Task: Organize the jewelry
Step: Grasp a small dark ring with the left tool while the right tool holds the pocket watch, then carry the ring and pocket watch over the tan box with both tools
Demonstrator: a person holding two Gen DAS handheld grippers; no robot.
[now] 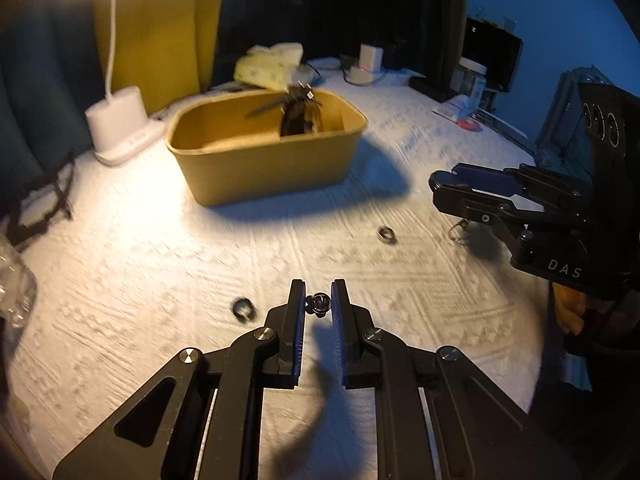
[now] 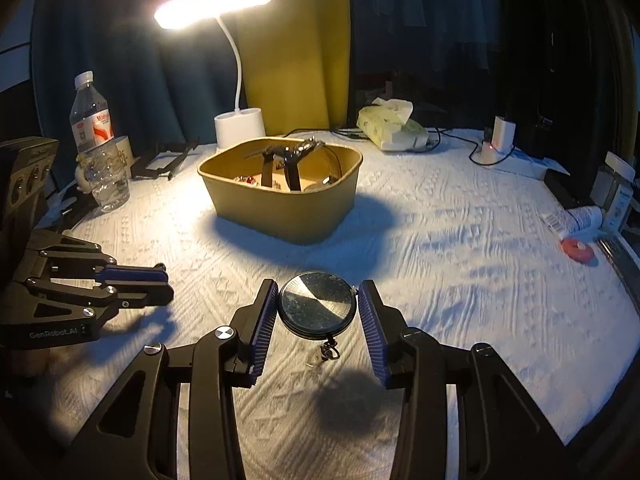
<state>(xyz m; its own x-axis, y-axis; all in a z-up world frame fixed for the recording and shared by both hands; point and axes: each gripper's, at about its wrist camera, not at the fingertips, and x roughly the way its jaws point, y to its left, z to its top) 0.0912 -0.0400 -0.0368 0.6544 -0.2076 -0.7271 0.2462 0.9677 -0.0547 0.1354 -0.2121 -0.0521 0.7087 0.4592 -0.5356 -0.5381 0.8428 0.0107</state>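
Clenched on a small ring (image 1: 319,305), left tool (image 1: 319,300); right tool (image 2: 318,308) grips the pocket watch (image 2: 317,305). Next, judging: carry both to the upper-centre box (image 2: 280,204).

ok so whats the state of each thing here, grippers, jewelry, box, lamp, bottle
left gripper: shut on a small dark ring, lifted off the cloth
right gripper: shut on a round pocket watch, held above the cloth
silver ring: loose on the cloth
dark ring: loose on the cloth
tan box: open, straps and jewelry inside
desk lamp: on
water bottle: upright, capped
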